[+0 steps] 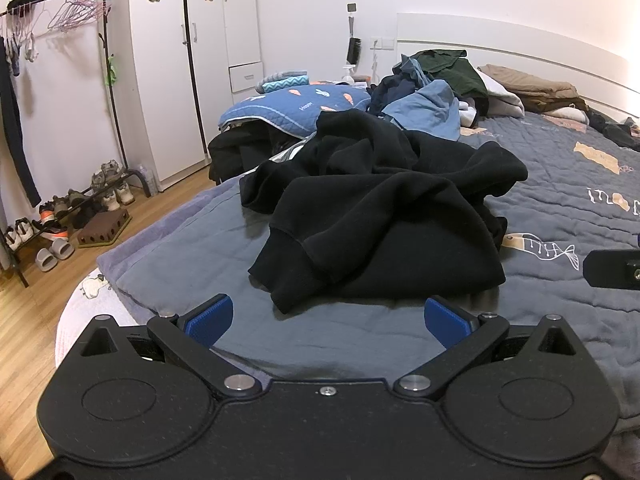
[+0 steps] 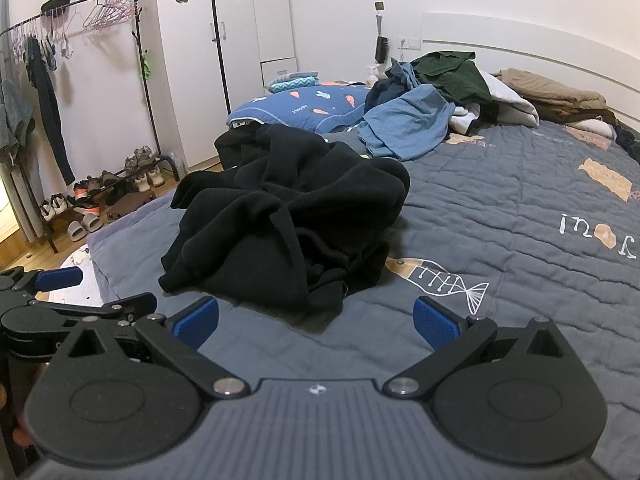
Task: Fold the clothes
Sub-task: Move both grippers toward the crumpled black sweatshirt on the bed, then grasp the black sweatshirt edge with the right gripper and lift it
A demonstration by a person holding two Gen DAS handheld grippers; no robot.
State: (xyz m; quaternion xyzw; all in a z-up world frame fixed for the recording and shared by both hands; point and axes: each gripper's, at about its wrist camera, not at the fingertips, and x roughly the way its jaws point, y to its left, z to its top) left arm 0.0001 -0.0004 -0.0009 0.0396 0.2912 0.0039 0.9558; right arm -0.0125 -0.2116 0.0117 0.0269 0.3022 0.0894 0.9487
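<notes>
From the left wrist view, the left gripper hovers low over the bed near its foot edge, its blue-padded fingers spread wide with nothing between them. Just ahead lies the black sweatshirt, crumpled in a loose heap with a ribbed cuff or hem turned toward the foot edge. It is bunched, not flat or squared, so it does not lie folded. The gripper's aim straight at that near edge suggests it is placed to take hold of cloth there. Farther up the bed, toward the headboard, sits a pile of other clothes, beside a blue patterned pillow at the left edge.

From the right wrist view, the right gripper also hangs near the foot edge, fingers likewise wide apart and empty, facing the sweatshirt's drawstring side. The left gripper shows at the frame's left. A stitched fish on the quilt lies just right of the heap.
</notes>
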